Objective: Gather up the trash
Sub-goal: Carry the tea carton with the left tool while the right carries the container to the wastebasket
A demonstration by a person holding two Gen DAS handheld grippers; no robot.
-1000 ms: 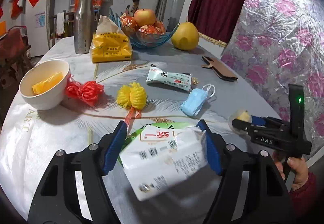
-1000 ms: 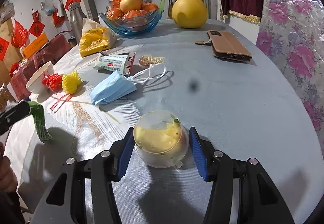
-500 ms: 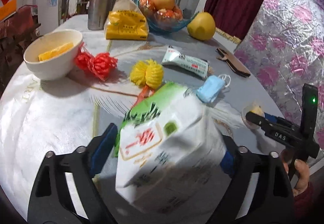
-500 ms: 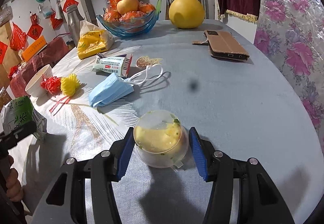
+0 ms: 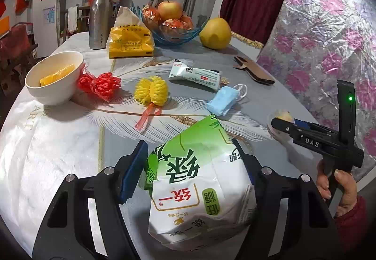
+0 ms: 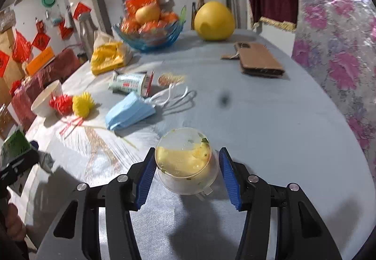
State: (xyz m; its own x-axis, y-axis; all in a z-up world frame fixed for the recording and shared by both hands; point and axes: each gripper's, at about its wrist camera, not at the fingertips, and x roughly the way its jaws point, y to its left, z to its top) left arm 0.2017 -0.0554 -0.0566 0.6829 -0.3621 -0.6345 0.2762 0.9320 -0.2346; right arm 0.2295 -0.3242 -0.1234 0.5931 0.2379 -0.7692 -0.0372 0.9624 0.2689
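The green-and-white drink carton (image 5: 199, 187) is clamped between the blue pads of the left gripper (image 5: 188, 166) and held tilted above the table (image 5: 58, 142). The clear plastic cup (image 6: 186, 161) of yellow food is flanked by the right gripper (image 6: 186, 173); its left pad touches the cup, the right stands just apart. A blue face mask (image 6: 129, 114) lies beyond, then a yellow mesh ball (image 5: 151, 90), a red one (image 5: 101, 82) and a white bowl (image 5: 54, 79)
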